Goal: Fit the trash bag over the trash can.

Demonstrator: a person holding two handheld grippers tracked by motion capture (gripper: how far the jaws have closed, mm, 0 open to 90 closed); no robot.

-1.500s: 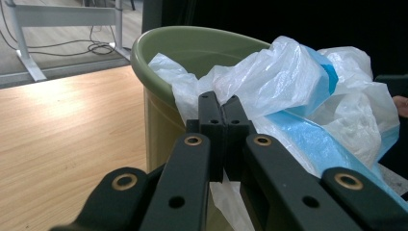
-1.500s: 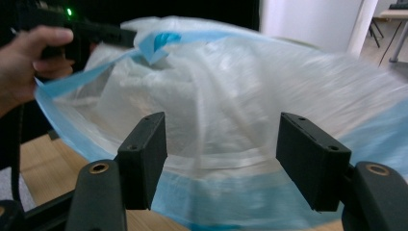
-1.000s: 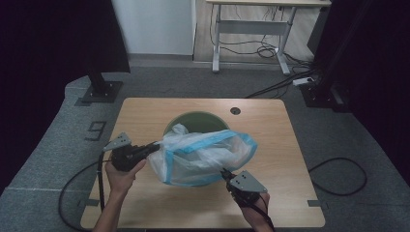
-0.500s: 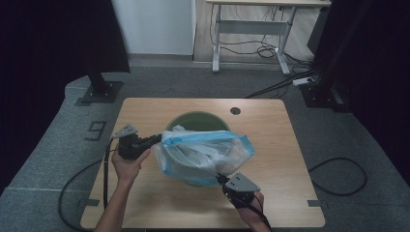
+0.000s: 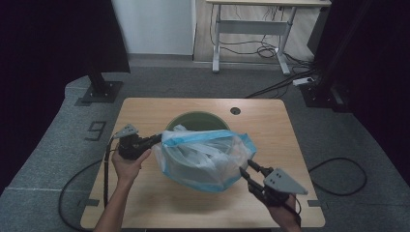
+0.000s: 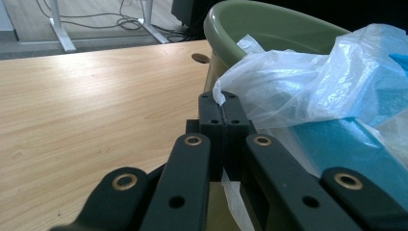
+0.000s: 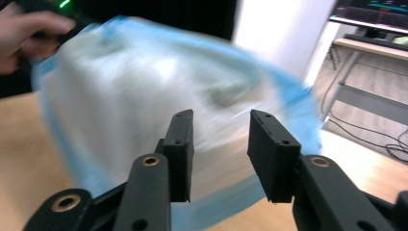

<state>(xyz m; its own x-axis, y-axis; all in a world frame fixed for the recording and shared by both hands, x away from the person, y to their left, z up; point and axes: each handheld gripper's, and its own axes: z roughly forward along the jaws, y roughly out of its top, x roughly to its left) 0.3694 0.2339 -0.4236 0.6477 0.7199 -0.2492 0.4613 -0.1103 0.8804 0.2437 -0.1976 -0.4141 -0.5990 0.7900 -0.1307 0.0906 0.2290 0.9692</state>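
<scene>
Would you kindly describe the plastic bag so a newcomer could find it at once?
On the wooden table stands a round green bin. Draped over its near rim is the plastic bag, pinched by the left gripper: the one crinkled, see-through thing, with a blue edge.

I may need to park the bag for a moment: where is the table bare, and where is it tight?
Bare wood lies along the table left of the green bin and in the far right corner past the grommet hole. The near middle is crowded: the plastic bag billows there between the left gripper and right gripper.
</scene>
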